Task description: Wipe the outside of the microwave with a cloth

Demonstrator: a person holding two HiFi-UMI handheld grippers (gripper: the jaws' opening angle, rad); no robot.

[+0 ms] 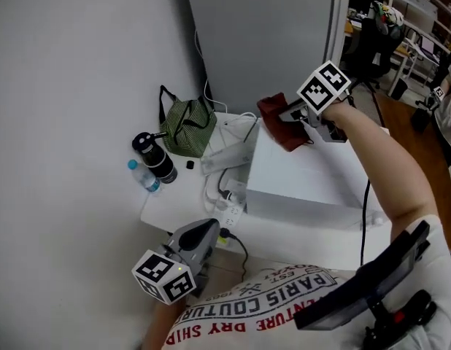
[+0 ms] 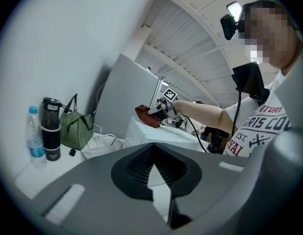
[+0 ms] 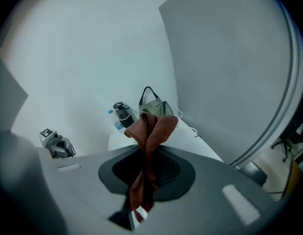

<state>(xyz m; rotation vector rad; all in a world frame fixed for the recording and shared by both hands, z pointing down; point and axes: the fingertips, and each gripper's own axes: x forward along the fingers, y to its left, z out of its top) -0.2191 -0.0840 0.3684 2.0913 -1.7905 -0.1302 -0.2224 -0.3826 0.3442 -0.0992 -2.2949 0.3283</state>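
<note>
Grey left gripper (image 2: 159,177) hangs low before the counter (image 1: 174,199), its fingers (image 2: 102,199) closed together on nothing. Beyond, the right gripper (image 1: 297,117) pinches a rust-red cloth (image 3: 149,140) tight, against the white microwave's (image 1: 306,173) far top corner, near a green bag (image 1: 187,128).

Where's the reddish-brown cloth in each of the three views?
Head view: upper centre, cloth at the microwave's far top corner, in the right tongs.
Left gripper view: cloth small, just above centre.
Right gripper view: cloth dead centre, between the jaws.
Shared landmark: the green striped bag.
</note>
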